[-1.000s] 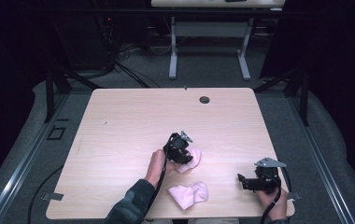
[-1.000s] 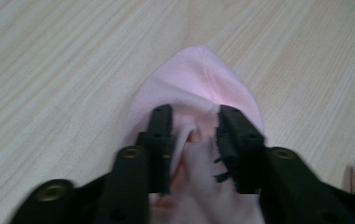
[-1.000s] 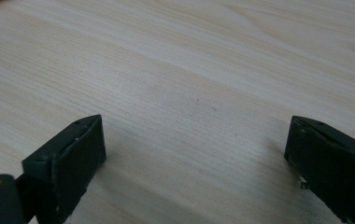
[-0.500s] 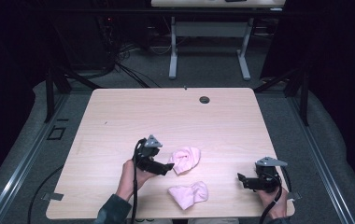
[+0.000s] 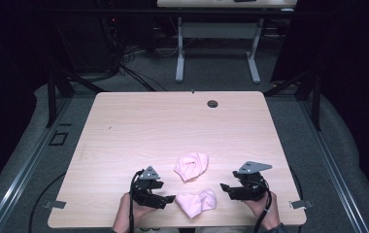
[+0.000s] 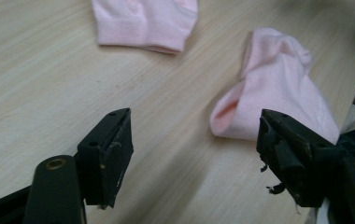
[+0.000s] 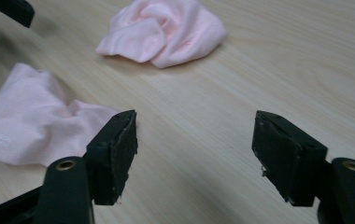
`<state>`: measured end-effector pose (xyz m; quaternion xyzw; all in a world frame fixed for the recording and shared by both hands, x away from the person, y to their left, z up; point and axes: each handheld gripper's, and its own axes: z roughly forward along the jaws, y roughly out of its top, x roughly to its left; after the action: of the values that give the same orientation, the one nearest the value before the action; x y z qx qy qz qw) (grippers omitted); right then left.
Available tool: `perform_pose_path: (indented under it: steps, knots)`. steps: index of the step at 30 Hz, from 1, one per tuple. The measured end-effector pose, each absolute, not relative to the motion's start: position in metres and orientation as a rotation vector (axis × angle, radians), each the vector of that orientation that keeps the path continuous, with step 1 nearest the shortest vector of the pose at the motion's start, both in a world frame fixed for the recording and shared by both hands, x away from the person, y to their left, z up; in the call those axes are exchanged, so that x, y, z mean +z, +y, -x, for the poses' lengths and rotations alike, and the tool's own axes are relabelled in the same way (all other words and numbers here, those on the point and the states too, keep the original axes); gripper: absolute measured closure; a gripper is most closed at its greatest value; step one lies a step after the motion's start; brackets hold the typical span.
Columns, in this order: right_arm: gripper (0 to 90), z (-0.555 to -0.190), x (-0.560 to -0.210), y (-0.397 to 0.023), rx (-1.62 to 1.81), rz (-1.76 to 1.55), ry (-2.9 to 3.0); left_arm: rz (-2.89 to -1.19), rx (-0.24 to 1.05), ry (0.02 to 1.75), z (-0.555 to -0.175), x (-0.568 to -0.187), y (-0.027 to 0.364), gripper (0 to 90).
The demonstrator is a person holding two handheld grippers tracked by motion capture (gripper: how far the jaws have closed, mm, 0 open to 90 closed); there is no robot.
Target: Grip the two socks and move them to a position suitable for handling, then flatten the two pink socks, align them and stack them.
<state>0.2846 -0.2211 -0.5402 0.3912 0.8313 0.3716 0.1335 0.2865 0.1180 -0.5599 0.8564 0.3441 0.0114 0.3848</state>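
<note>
High view: the left tool (image 5: 169, 198) sits at the lower left of centre, held low over the desk (image 5: 139, 126), its tip just short of the near sock (image 5: 196, 202). Its jaws have just been closing but stand apart, and nothing lies between them. In the left gripper view the two black jaws frame bare wood, and the near sock (image 6: 278, 102) lies by the right-hand jaw at the right of the frame; whether the jaw touches the fabric cannot be told.

The right tool (image 5: 225, 189) is at the lower right of centre, pointing left toward the same sock. Its jaws have also just been closing, yet remain parted with bare desk between them, as the right gripper view confirms; it grips nothing.

The near sock is pale pink, rumpled, lying flat at the lower centre of the high view between the two tools. In the right gripper view it (image 7: 35, 126) occupies the left middle, partly behind the left-hand jaw.

The far sock (image 5: 191, 166), also pale pink, is bunched into a loose mound just above the first, apart from both tools. It appears at the top centre of the right gripper view (image 7: 164, 30).
</note>
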Motion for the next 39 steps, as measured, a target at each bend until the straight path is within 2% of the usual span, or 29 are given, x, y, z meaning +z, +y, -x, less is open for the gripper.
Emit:
perform_pose_path:
  steps: [9,13,15,16,20,22,23,29,39]
  knots:
    - [50.8,-0.297,-0.555,-0.182,1.045,-1.049,2.62,-2.224,-0.003,0.822,-0.284,-0.567,0.104,39.0]
    - [55.7,-0.301,-0.561,-0.174,1.007,-1.038,2.675,-2.242,0.001,0.805,-0.282,-0.568,0.099,44.4]
    - [62.7,-0.3,-0.566,-0.17,0.97,-1.015,2.713,-2.258,0.013,0.797,-0.281,-0.569,0.097,53.2]
    - [62.7,-0.3,-0.566,-0.17,0.97,-1.015,2.713,-2.26,0.013,0.796,-0.28,-0.57,0.096,53.2]
    - [73.6,-0.296,-0.567,-0.169,0.966,-0.987,2.72,-2.278,0.027,0.771,-0.279,-0.573,0.091,64.6]
    - [80.7,-0.294,-0.568,-0.169,0.978,-0.973,2.731,-2.27,0.028,0.761,-0.278,-0.573,0.09,71.9]
    - [82.9,-0.292,-0.569,-0.17,0.996,-0.972,2.724,-2.272,0.038,0.756,-0.277,-0.573,0.089,80.8]
    - [84.1,-0.286,-0.565,-0.175,1.041,-1.019,2.649,-2.259,0.043,0.748,-0.276,-0.566,0.092,87.2]
    - [84.1,-0.273,-0.533,-0.196,1.134,-1.167,2.473,-2.251,0.04,0.768,-0.279,-0.524,0.101,87.3]
